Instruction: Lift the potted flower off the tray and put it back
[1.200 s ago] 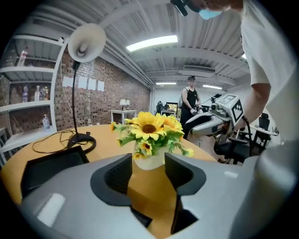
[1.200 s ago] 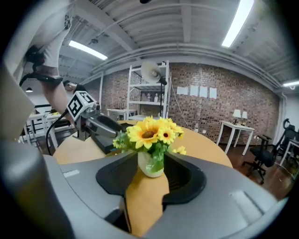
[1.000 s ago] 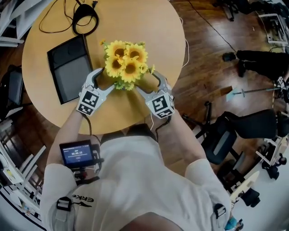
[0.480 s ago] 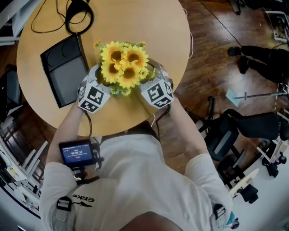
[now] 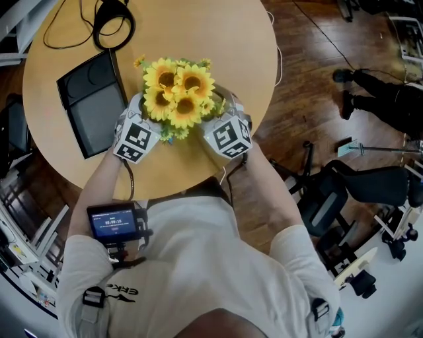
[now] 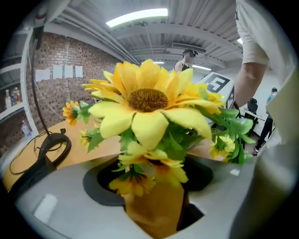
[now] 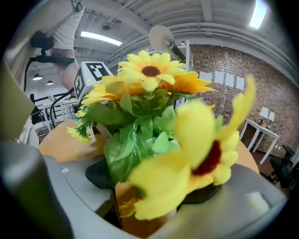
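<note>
Left gripper (image 6: pixel 149 184): your jaws stand wide and have just been closing a little. The brown pot (image 6: pixel 156 212) sits between them, against the left jaw, with a dark gap at the right jaw (so it is not clamped).
Right gripper (image 7: pixel 154 189): your jaws are wide here too, and have also just been closing a little. The same pot sits low between them with a dark gap on its left; blurred flowers cover the rest.
Potted flower (image 5: pixel 175 92): it is between your two grippers, over the table beside the tray, not on it. From above the flowers hide its base.
Tray (image 5: pixel 89 99): dark and flat, just left of the flowers.
Table (image 5: pixel 205 39): round and wooden.
Far edge: black headphones (image 5: pixel 114 20) with their cable lie beyond the tray.
</note>
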### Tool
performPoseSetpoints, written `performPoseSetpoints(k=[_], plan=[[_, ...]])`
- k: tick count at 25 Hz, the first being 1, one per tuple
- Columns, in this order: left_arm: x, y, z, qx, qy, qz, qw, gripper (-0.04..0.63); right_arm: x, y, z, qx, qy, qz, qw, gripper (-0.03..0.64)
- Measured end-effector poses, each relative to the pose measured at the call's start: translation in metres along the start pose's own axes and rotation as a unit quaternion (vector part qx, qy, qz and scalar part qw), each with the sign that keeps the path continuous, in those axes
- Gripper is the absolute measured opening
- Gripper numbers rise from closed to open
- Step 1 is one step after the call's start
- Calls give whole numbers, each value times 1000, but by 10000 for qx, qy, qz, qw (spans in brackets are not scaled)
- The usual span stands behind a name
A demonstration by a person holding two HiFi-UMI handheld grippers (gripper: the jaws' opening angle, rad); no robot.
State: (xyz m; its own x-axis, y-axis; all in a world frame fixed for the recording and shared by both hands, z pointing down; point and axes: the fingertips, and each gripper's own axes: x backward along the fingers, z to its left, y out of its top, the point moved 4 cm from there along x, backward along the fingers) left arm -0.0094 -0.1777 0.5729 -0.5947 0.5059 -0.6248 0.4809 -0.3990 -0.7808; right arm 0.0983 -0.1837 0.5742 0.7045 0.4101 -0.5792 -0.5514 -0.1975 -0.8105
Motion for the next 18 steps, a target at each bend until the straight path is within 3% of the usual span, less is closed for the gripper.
performPoseSetpoints(k=[11,18], plan=[[14,10,12,24,275,-320,9991,331,-4,20,-4,226,55,-152,9996,383],[51,7,29,124,608,-369,9974,331,-17,55,9,459,244,-322,9981,383]])
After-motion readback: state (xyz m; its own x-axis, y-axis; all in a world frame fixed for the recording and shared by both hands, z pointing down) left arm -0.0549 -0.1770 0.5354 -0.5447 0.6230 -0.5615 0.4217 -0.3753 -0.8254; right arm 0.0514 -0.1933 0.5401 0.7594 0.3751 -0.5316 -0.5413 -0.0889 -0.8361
